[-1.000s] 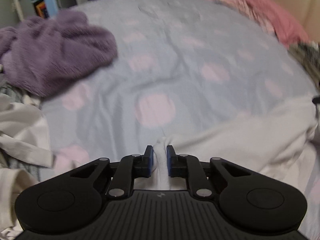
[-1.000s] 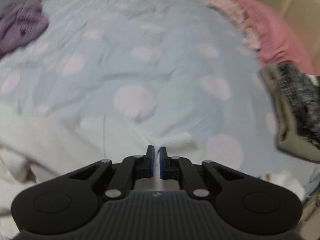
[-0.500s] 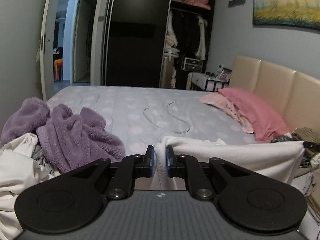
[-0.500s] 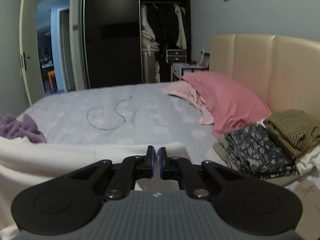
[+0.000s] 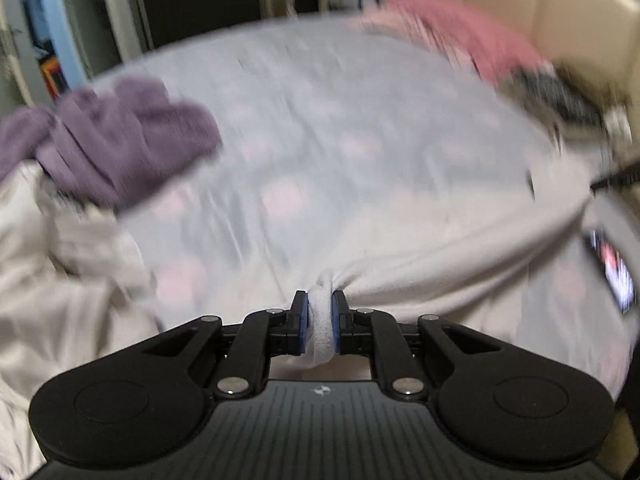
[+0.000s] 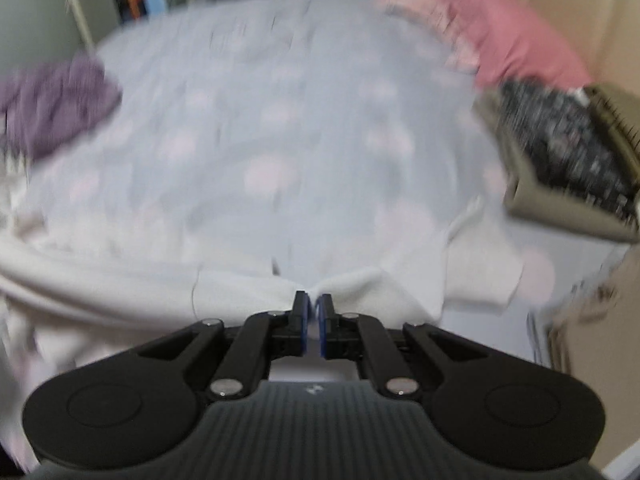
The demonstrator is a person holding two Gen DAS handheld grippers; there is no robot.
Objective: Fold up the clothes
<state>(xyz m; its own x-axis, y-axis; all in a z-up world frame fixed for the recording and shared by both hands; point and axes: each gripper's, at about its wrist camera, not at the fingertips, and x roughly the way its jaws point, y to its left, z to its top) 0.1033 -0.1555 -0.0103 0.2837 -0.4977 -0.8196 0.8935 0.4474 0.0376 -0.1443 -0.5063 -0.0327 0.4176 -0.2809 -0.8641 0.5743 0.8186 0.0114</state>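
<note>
Pinched between the blue pads of the left gripper [image 5: 319, 304] is a bunched fold of a white garment [image 5: 460, 256], the jaws pressed onto a thick roll of cloth that fills the narrow gap between them. From that pinch the garment runs taut to the right, across the near side of the bed, toward the edge of the left wrist view. The right gripper [image 6: 314, 303] has its jaws almost fully together on a thin edge of the same white garment [image 6: 240, 292], which spreads to both sides of the fingertips and sags off to the left. Both grippers tilt steeply downward over the bed, so the garment hangs stretched between them, low above the pale blue bedsheet [image 6: 280, 128] with pink spots. Both views are blurred. A crumpled purple fleece [image 5: 120, 144] lies on the sheet to the left, beside a heap of pale cloth [image 5: 60, 264]. At the far right a pink pillow [image 6: 516, 36] leans by the beige headboard [image 5: 560, 8], with a stack of folded clothes [image 6: 568, 152] just in front of it.
</note>
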